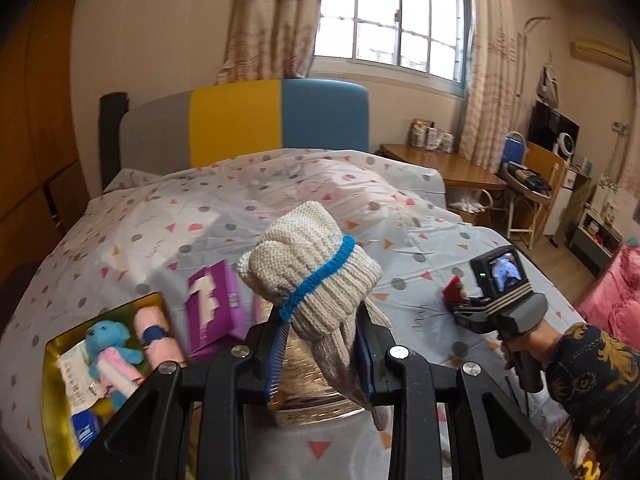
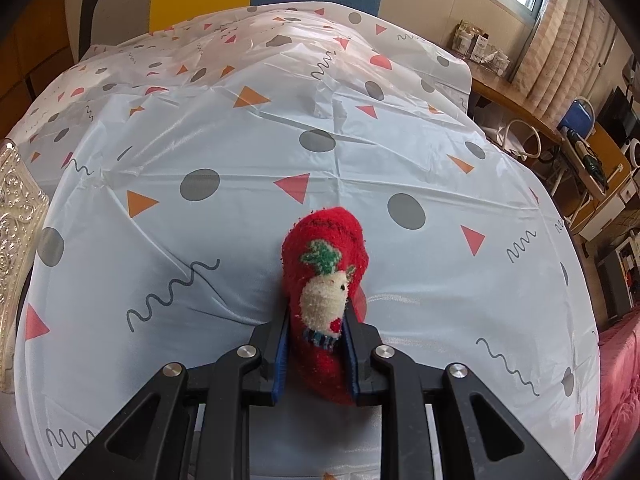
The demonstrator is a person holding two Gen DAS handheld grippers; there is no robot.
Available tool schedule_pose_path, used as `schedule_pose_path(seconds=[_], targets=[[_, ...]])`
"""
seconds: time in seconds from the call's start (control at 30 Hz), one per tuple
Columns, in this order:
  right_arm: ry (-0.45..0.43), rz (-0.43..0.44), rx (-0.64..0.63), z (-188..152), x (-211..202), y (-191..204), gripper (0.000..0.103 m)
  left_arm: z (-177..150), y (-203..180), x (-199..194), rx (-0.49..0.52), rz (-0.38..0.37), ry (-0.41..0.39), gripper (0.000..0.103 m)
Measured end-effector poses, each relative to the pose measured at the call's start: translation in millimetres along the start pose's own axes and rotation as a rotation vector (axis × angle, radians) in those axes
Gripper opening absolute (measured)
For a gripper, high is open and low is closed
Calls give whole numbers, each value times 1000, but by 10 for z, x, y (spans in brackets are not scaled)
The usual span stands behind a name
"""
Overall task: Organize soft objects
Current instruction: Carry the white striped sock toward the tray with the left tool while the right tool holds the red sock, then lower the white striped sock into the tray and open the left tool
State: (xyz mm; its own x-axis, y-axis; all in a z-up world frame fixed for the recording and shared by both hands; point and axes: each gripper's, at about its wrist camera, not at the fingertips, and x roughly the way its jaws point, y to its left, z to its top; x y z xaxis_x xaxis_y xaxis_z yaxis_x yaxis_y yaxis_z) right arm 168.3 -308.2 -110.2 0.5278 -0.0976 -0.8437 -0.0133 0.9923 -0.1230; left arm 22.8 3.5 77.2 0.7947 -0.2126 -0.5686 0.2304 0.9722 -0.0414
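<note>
**Two socks in hand, box partly filled**

Between the blue pads of the left gripper [image 1: 320, 354], a rolled cream knitted sock with a blue band [image 1: 310, 270] is pinched tight, its bundle standing up above the fingers and a loose end hanging below. Just beyond and lower left sits the open gold-lined box [image 1: 54, 364] on the bed [image 1: 132, 232], already holding a blue plush teddy bear [image 1: 106, 344] and a pink rolled cloth with a dark blue band [image 1: 154, 334]. A purple soft tissue pack [image 1: 216, 304] stands beside the box, apparently outside it.

Over on the right, the right gripper [image 2: 316, 346] is closed narrowly on a fluffy red Christmas sock with a white reindeer figure [image 2: 326, 280], low over the patterned plastic bed cover; whether the sock touches the cover is unclear.

Judging by this, the sorting is partly done: some soft items are boxed, while both socks, and likely the tissue pack, remain to be placed.
</note>
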Motion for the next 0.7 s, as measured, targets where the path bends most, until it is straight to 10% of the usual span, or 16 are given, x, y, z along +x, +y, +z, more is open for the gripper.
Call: schedule_pose_path(seconds=[0.7], targets=[[2,-25,-13,2,-2,41,22,-1487,2573,-605,-546,388,189,31]])
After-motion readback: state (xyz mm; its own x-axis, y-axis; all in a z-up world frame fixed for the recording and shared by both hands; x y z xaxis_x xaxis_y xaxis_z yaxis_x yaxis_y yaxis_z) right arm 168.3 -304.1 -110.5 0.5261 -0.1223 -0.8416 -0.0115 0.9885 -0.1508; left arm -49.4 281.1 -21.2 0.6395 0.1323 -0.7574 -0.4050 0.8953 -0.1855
